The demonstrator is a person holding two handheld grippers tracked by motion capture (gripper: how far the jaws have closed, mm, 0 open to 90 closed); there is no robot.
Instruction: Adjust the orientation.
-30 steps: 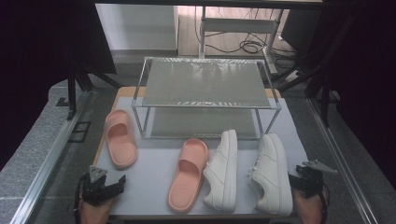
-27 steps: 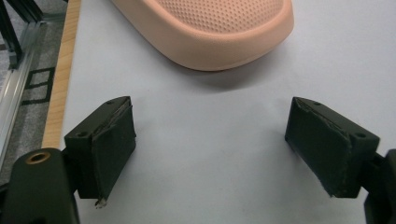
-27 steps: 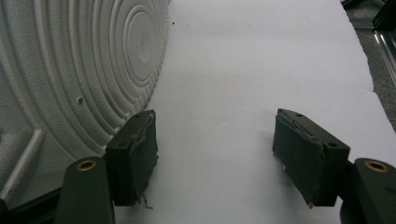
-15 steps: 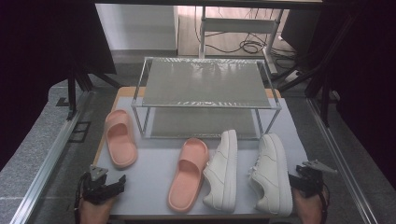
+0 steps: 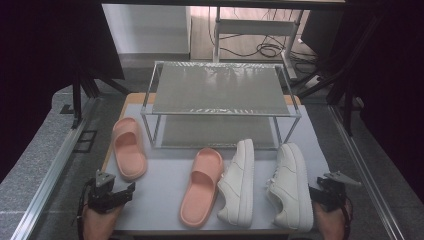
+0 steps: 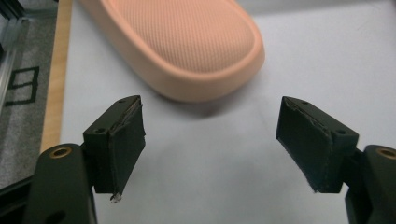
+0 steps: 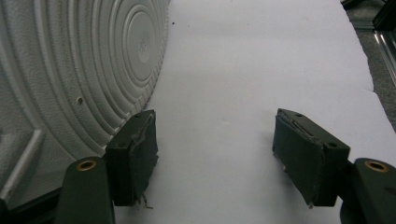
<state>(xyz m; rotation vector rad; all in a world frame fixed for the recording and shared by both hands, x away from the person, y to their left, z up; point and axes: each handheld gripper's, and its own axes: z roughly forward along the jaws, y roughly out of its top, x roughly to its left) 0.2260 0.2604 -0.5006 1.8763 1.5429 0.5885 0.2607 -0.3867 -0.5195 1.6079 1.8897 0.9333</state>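
Bench [image 5: 170, 175] w/ white top runs near to far. At its far half stands a two-tier wire rack [image 5: 217, 90], both tiers bare.

In front of rack, left to right: left pink slide [image 5: 128, 154] at the bench's left edge, toe pointing far; right pink slide [image 5: 201, 186] near centre, angled, toe toward the rack; left white sneaker [image 5: 237, 182] just beside it on the right, lying on its side, sole facing right; right white sneaker [image 5: 291, 186] farther right, also tipped, close to the right edge. The two sneakers are near each other but apart.

Left tool [image 5: 131, 188] sits at near-left corner of bench, person's hand behind it, tips pointing right/far toward the near end of the left pink slide. In left gripper view the slide's rounded heel [image 6: 196, 46] lies just beyond the jaws, not between them, not touching. Jaws stand wide apart, nothing btwn them but white bench top; they've just been closing a bit, still well open.

Right tool [image 5: 314, 192] at near-right corner, just beside the right white sneaker. In right gripper view the sneaker's ringed sole [image 7: 79, 74] sits right by the left pad [image 7: 135, 158]; can't tell if touching. Jaws wide apart, only bench top btwn them, gripping nothing.
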